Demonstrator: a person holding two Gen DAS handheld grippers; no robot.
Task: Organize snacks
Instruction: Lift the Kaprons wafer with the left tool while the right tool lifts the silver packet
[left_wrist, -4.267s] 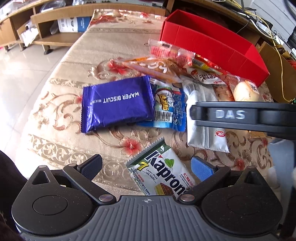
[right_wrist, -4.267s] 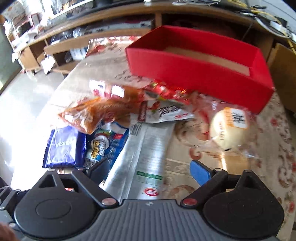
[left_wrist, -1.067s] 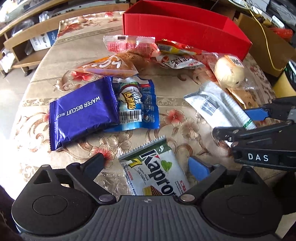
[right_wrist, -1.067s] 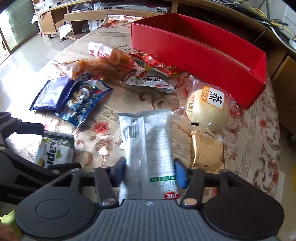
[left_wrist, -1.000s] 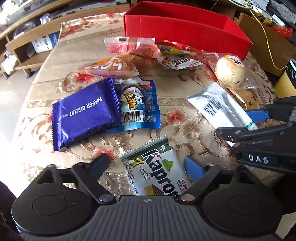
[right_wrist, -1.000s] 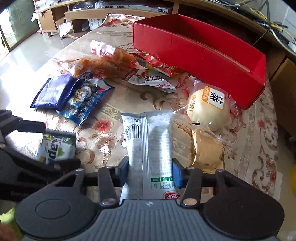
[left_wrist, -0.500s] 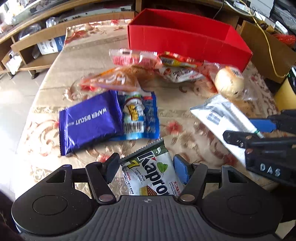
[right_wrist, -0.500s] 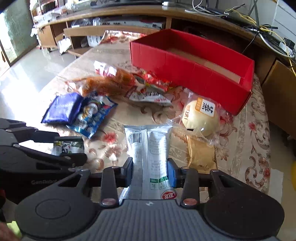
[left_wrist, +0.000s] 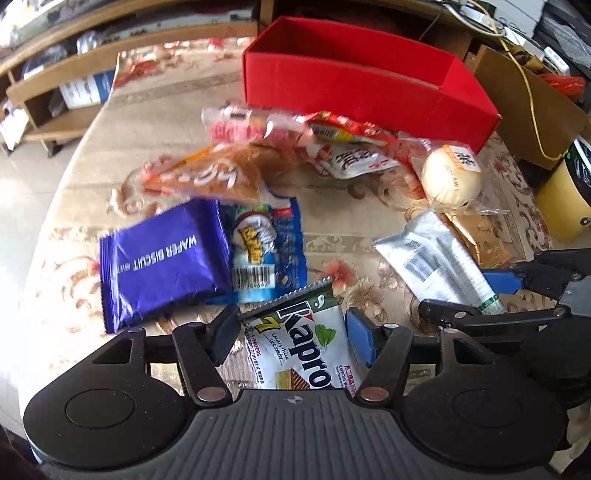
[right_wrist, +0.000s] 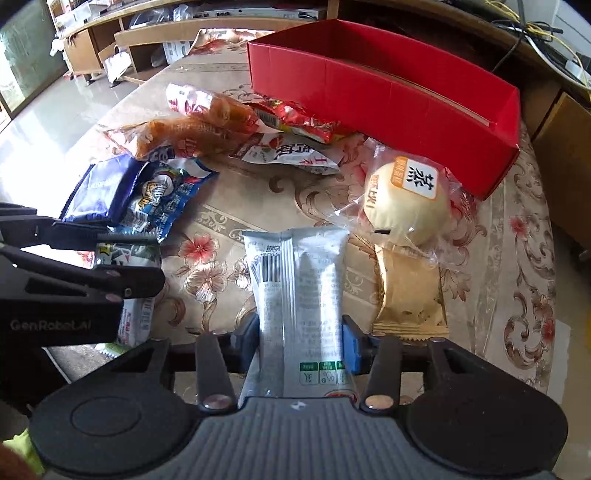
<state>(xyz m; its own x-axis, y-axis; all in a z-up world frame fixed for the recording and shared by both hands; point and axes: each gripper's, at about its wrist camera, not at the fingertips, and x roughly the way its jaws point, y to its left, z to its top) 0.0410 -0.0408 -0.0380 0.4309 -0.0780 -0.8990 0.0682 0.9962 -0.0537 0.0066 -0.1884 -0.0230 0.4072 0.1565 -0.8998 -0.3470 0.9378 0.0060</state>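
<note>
A green-and-white Kapro wafer packet (left_wrist: 295, 343) sits between the pads of my left gripper (left_wrist: 291, 336), which is shut on its edges near the table's front. My right gripper (right_wrist: 301, 341) has a long silver packet (right_wrist: 299, 280) between its pads. Both pads touch its sides, and the jaws are opening. In the left wrist view the right gripper (left_wrist: 458, 295) is at the right with the silver packet (left_wrist: 436, 262). An open red box (right_wrist: 369, 92) stands at the back of the table.
Loose on the flowered tablecloth (right_wrist: 517, 258) lie a purple wafer biscuit pack (left_wrist: 162, 258), a blue packet (left_wrist: 266, 251), an orange packet (left_wrist: 210, 177), red-and-white wrappers (right_wrist: 295, 151), a wrapped bun (right_wrist: 406, 199) and a tan packet (right_wrist: 410, 295). A yellow bin (left_wrist: 565, 206) stands off the right edge.
My left jaws have closed from wide apart onto the Kapro packet. My right jaws squeezed the silver packet tighter, then eased slightly. Both views now look at the table from a little farther back.
</note>
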